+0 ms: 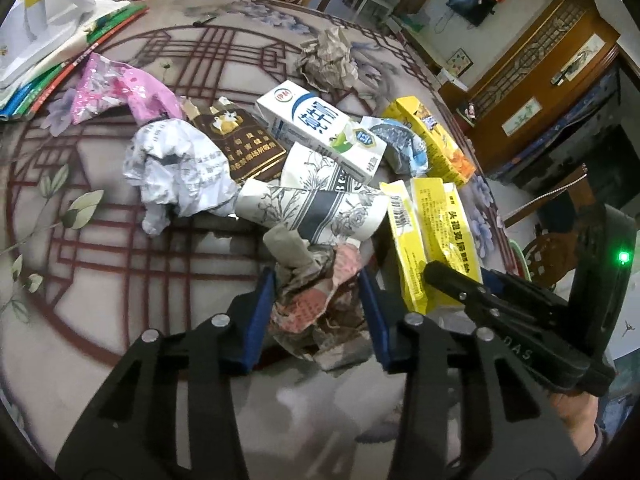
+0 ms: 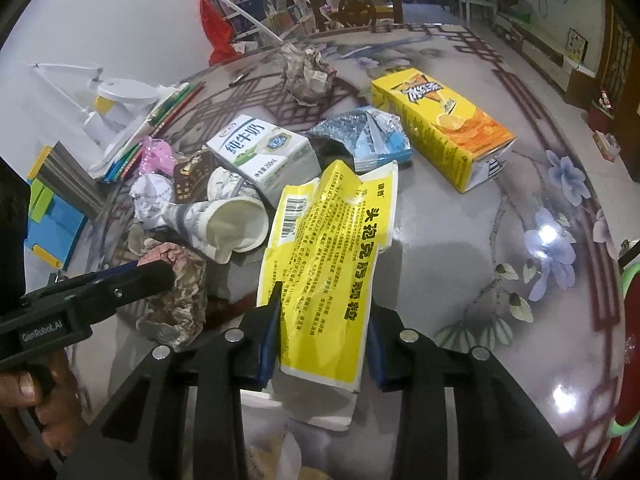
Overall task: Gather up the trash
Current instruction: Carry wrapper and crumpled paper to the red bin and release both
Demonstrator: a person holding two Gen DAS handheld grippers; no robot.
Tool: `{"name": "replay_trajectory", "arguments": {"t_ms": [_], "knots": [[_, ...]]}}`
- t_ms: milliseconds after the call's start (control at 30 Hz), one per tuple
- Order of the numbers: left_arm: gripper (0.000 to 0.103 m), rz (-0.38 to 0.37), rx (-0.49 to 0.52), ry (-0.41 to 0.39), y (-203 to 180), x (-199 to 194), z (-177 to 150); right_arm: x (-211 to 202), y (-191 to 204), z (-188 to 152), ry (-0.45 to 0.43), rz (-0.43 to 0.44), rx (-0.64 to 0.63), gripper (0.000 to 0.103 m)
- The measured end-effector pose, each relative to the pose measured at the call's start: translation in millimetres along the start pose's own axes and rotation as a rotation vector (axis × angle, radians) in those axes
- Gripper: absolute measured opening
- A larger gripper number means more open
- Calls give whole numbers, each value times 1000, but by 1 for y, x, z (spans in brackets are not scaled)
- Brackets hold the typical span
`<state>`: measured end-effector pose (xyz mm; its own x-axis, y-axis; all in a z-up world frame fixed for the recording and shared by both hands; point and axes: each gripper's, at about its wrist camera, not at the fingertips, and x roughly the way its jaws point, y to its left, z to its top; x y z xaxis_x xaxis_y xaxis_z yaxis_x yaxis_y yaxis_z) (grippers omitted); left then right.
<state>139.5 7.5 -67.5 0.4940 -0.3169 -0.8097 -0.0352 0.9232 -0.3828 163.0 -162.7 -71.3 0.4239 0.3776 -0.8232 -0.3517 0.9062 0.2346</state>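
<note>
Below centre in the left wrist view: left gripper (image 1: 318,312) closing its blue pads on a crumpled brown-and-pink paper wad (image 1: 316,304), pads appearing to press both flanks of the wad. Lying just to the right, a flattened yellow medicine packet (image 1: 434,236), with the right gripper's (image 1: 456,284) black fingertip overlapping its lower end.

Below centre in the right wrist view: right gripper (image 2: 320,336) straddling the near end of the same yellow medicine packet (image 2: 332,264), left pad touching its edge, right pad close beside or just touching; probably clamped, judging by the buckled foil. Running up and slightly right, away from the fingers, the packet's long axis, so gripping across the short width at the near end. At lower left, the left gripper (image 2: 160,276) reaching onto the paper wad (image 2: 176,300).

Remaining beyond both, toward frame centre and top, on the patterned round table (image 2: 460,240): paper cup (image 2: 228,224), milk carton (image 2: 260,152), yellow snack box (image 2: 440,128), blue-silver wrapper (image 2: 372,136), white paper ball (image 2: 150,196), grey paper ball (image 2: 306,72), pink wrapper (image 1: 120,88).

Coming move, as judged: lifting both pieces clear, each taken by its nearer hand.
</note>
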Motion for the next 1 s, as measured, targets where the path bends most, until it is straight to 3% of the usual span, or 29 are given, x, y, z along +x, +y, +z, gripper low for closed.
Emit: {"name": "replay_trajectory", "arguments": {"t_ms": [500,1000], "knots": [[41,29,46,-81,-21,-54,-12,-66,7,-9,-97,-15,-22,34],[41,-30,152,-101,-95,-59,3,-133,-53,-21,-196,-70,53,34]]}}
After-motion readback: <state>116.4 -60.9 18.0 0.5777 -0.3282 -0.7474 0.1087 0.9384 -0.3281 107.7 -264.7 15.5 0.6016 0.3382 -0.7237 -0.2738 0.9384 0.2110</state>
